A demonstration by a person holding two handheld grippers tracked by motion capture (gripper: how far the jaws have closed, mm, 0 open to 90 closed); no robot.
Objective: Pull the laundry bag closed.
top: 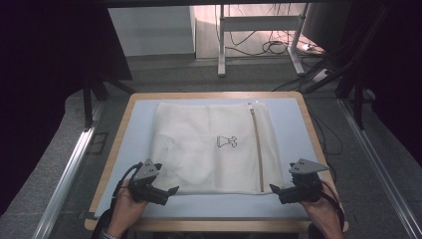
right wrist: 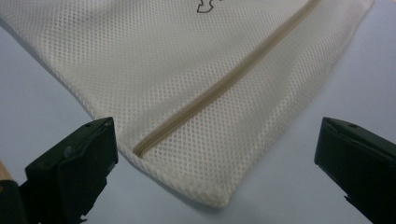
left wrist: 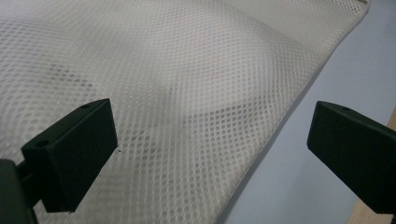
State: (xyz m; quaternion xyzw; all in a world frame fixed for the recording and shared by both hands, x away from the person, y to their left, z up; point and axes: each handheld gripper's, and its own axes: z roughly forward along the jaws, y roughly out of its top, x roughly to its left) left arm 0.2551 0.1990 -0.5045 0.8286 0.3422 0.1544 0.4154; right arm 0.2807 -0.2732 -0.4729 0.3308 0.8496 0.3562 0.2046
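Note:
A white mesh laundry bag lies flat in the middle of the table, with a tan zipper running along its right side and a small dark printed logo. My left gripper sits open at the bag's near left corner, the mesh spread between its jaws. My right gripper is open at the near right corner, where the zipper end and the bag's corner lie between its jaws. Neither gripper holds anything.
The table has a pale blue top with a wooden rim. Behind it stand a white desk frame and loose cables on the floor. Metal rails run along both sides.

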